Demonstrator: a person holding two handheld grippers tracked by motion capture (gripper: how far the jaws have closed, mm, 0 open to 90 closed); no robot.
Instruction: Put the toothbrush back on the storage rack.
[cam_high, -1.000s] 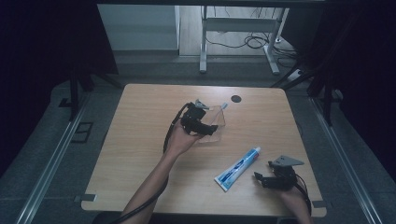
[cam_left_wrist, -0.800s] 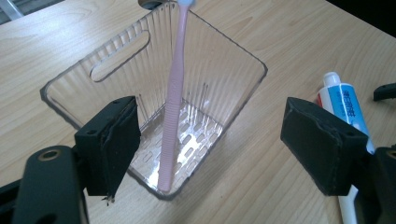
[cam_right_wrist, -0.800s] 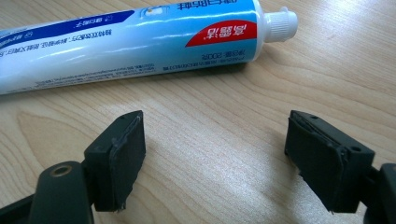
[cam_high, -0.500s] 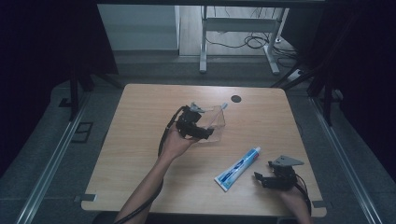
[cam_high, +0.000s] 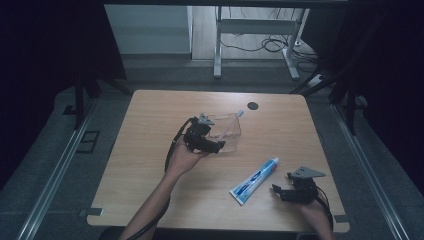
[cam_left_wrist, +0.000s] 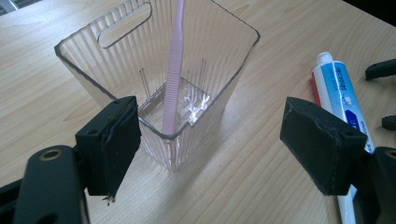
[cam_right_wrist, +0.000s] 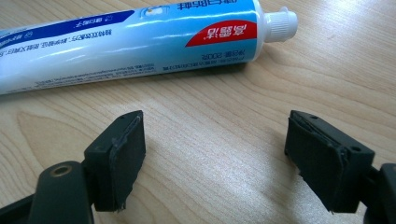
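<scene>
The clear ribbed container (cam_left_wrist: 173, 88) stands upright near the middle of the wooden table (cam_high: 150, 120), and a pink toothbrush (cam_left_wrist: 173, 70) leans inside it, its lower end on the container's floor and its stem rising past the rim. The left gripper (cam_left_wrist: 210, 135) sits right at the container's near corner, jaws spread wide and holding nothing; its left pad is just beside the ribbed wall. In the high view this gripper (cam_high: 214, 146) lies against the container's near side. The blue-and-white toothpaste tube (cam_right_wrist: 135, 39) lies flat on the table toward the person's right, white cap on. The right gripper (cam_right_wrist: 215, 158) rests just short of the tube, jaws wide apart and empty over bare wood.
</scene>
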